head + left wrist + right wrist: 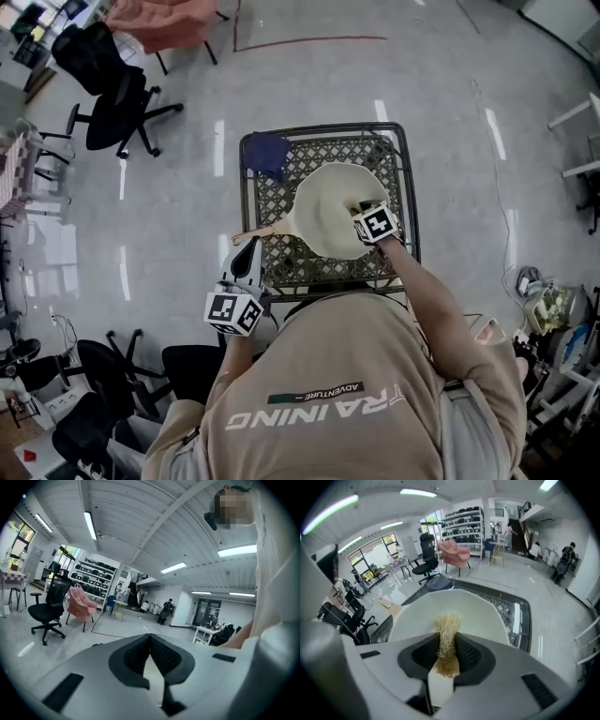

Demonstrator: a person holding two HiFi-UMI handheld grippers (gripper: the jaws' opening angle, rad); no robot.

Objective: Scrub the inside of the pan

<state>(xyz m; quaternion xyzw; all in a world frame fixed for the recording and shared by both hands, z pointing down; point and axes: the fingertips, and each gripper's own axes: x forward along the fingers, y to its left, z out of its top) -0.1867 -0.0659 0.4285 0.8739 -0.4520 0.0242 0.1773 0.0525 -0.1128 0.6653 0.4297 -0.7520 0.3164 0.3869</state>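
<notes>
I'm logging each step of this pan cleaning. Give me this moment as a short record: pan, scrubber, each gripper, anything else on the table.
pan: cream, wooden handle, on the lattice table
scrubber: straw-coloured fibre wad, pinched between fingers
right gripper: shut on scrubber, over the pan's inside; contact unclear
left gripper: fingers together, empty, off the table's near left corner
dark blue cloth: table's far left corner
</notes>
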